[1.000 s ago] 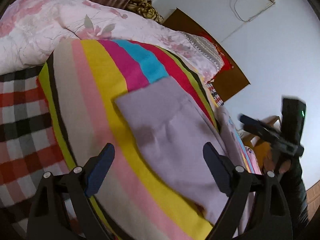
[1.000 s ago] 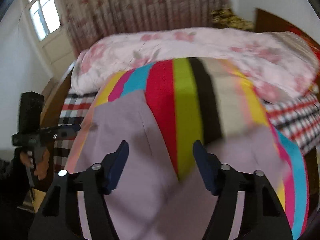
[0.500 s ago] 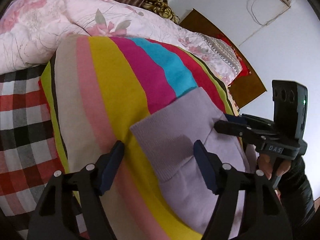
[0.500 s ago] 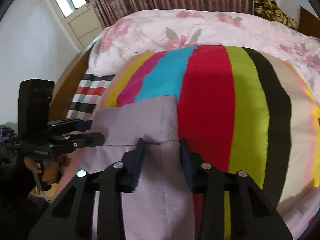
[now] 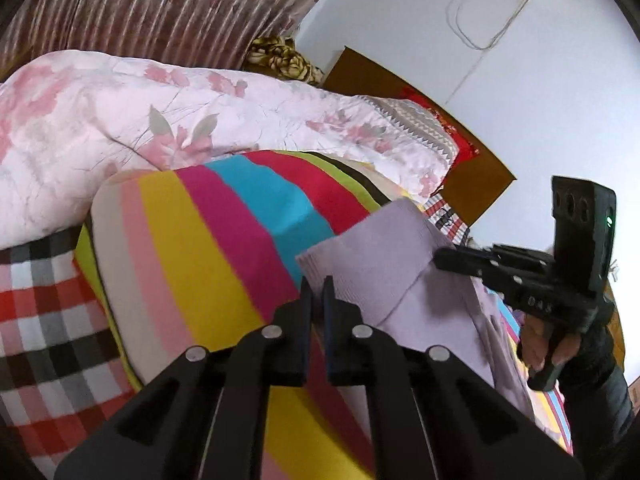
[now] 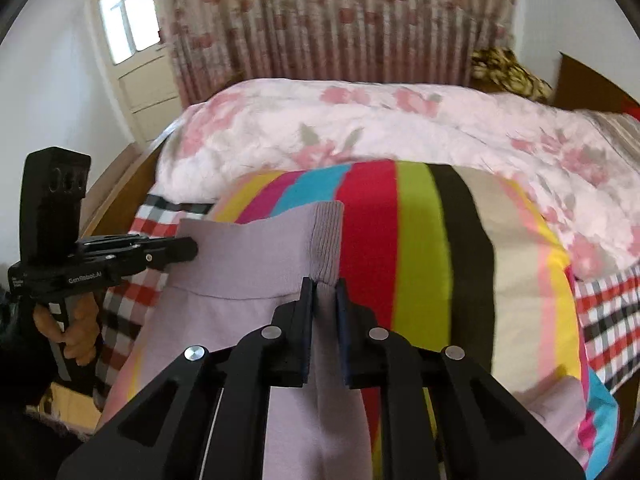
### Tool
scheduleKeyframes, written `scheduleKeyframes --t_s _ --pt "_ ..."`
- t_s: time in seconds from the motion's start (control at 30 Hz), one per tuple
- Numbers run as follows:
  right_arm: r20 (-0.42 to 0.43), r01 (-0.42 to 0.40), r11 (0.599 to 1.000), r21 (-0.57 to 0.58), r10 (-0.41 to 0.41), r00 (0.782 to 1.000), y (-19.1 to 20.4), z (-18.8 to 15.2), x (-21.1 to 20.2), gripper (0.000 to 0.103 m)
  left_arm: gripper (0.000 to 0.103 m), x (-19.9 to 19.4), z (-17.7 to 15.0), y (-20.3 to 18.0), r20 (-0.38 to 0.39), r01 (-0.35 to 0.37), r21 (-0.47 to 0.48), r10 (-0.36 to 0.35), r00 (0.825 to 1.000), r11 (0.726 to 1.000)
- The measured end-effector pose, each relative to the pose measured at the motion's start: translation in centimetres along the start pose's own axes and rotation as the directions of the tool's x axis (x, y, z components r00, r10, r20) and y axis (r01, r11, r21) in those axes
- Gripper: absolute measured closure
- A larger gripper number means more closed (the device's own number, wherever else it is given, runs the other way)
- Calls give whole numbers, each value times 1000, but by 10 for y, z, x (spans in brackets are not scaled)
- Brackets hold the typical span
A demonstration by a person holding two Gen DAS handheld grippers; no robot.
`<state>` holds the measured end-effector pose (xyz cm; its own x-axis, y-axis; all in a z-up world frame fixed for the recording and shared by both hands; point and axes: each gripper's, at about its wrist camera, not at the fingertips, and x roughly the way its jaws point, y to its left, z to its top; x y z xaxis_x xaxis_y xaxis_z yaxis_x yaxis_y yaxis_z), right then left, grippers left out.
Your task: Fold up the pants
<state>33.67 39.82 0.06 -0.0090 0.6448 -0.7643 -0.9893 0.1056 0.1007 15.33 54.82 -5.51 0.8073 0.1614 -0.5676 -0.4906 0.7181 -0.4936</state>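
Lilac pants lie on a striped blanket spread over the bed, lower centre of the right wrist view, ribbed waistband toward the top of the frame. Right gripper, bottom centre of its own view: jaws nearly pressed together, pinching a bunched fold of the pants at the ribbed waistband corner. The same gripper shows at right of the left wrist view, tips touching the pants' edge. Left gripper, bottom centre of its own view: jaws drawn almost together, pinching the other waistband corner of the pants; in the right wrist view it appears at middle left, tips on the cloth edge. Writing: white lettering "GenRobot.AI" on the left gripper's side, readable in the right wrist view; small marks on the right gripper's body too blurred to read. A green light glows on the right gripper's upright block. Behind the blanket, a pink floral quilt; a checked sheet at lower left of the left wrist view; flowered curtain and window across the top.
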Motion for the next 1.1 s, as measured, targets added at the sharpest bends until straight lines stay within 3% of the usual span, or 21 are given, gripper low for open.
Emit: scheduleKeyframes --t_s 0.13,0.3,0.33,0.4,0.47,0.53,0.6,0.63,0.67,0.7,0.77,0.8,0.93,1.03,1.1 --pt "-81 64 998 24 -62 995 -13 -10 36 90 98 39 -9 6 -88 -54 -6 53 995 999" --pt "-110 87 995 49 -81 991 -16 -12 52 89 94 41 -16 10 -90 -68 -1 68 994 998" --pt "-116 86 995 58 -78 990 -17 -11 52 85 92 41 -16 11 -92 -68 -3 67 993 998" --pt "-127 83 992 95 -71 989 -22 -9 44 74 75 37 -14 9 -92 -98 -1 97 991 995" --pt "-86 58 986 157 -45 995 -33 -7 16 60 19 20 -9 -3 -32 -189 31 190 981 981" --pt "25 63 974 218 -70 997 -53 -16 -39 36 16 -9 -5 -25 68 -223 74 218 974 972" --pt "69 119 952 281 -143 987 -77 -39 -83 36 10 -28 -7 -50 97 -155 137 143 985 978" --pt "68 138 940 313 -167 984 -88 -52 -97 36 2 -32 -11 -64 90 -109 173 94 991 979" --pt "42 181 909 374 -212 976 -110 -78 -117 36 2 -34 -16 -78 73 -57 217 42 996 975" --pt "12 212 882 420 -240 971 -126 -98 -127 38 2 -29 -24 -95 22 4 274 -11 1000 962" --pt "-36 222 798 560 -244 969 -158 -141 -143 44 2 -11 -36 -115 -66 68 333 -49 997 941" --pt "-44 192 749 634 -213 976 -172 -165 -148 45 2 4 -42 -123 -111 81 349 -45 993 934" --pt "-32 93 663 743 -103 994 -183 -216 -141 46 2 53 -57 -127 -249 56 325 29 968 944" --pt "-25 77 669 739 -87 996 -176 -221 -127 52 2 70 -63 -122 -288 50 318 46 957 947" --pt "-7 60 670 740 -81 997 -173 -218 -124 65 2 69 -62 -120 -288 53 319 44 957 946"
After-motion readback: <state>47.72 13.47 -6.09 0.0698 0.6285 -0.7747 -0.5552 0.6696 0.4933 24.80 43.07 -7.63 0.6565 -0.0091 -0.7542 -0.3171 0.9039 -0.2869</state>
